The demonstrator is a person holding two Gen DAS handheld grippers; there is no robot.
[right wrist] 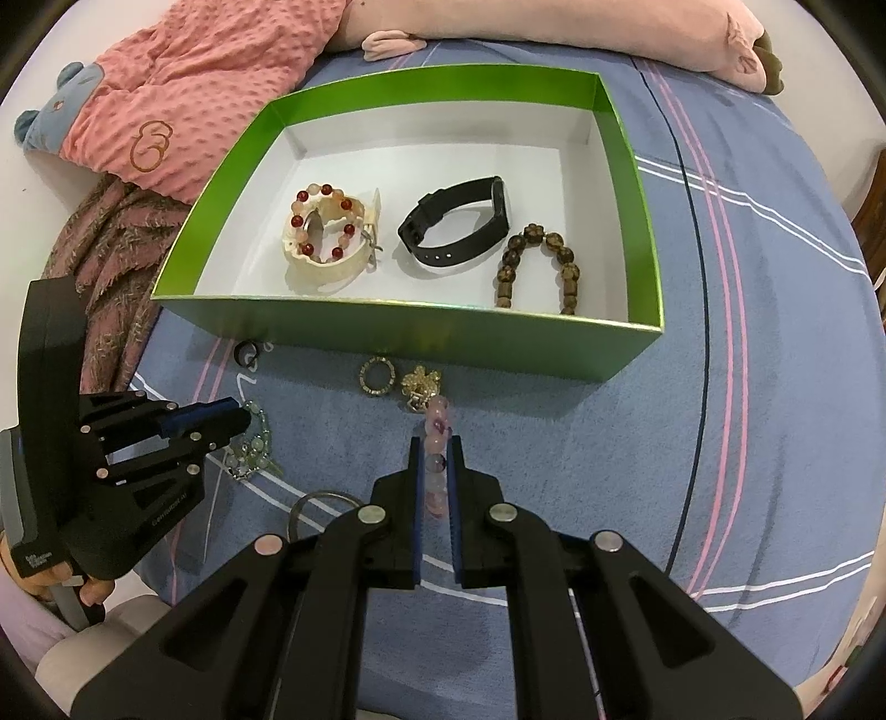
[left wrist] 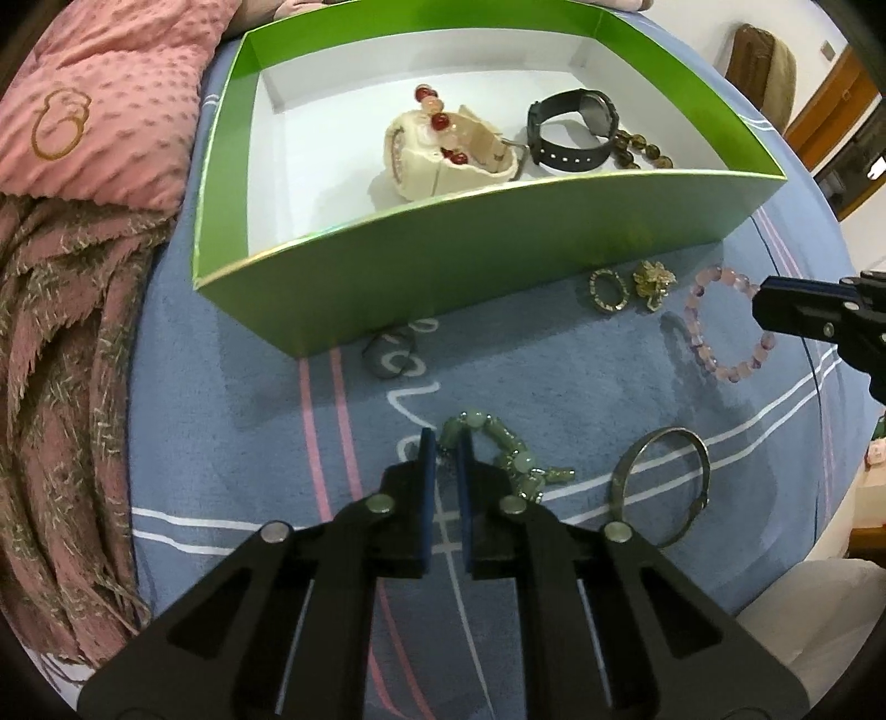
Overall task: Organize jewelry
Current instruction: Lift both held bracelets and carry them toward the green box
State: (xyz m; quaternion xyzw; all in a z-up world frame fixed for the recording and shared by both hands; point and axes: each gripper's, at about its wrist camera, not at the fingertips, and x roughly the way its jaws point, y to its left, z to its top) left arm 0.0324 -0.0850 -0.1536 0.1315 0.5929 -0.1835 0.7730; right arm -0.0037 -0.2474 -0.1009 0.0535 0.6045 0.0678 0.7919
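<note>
A green box (left wrist: 470,243) (right wrist: 421,327) with a white floor holds a cream bangle with red beads (left wrist: 443,149) (right wrist: 326,232), a black watch (left wrist: 576,130) (right wrist: 459,221) and a brown bead bracelet (right wrist: 537,266). My left gripper (left wrist: 447,443) (right wrist: 243,423) is shut on a green jade bead bracelet (left wrist: 498,448) (right wrist: 252,443) lying on the blue bedsheet. My right gripper (right wrist: 436,448) (left wrist: 761,310) is shut on a pink bead bracelet (right wrist: 437,443) (left wrist: 720,327). A small ring (left wrist: 608,290) (right wrist: 376,376) and a gold flower brooch (left wrist: 653,282) (right wrist: 421,385) lie just in front of the box.
A silver bangle (left wrist: 664,487) (right wrist: 321,507) lies near my grippers. A dark ring (left wrist: 390,354) (right wrist: 246,351) sits at the box's front left corner. A pink blanket (left wrist: 94,99) and a fringed scarf (left wrist: 61,399) lie to the left. A plush toy (right wrist: 554,27) lies behind the box.
</note>
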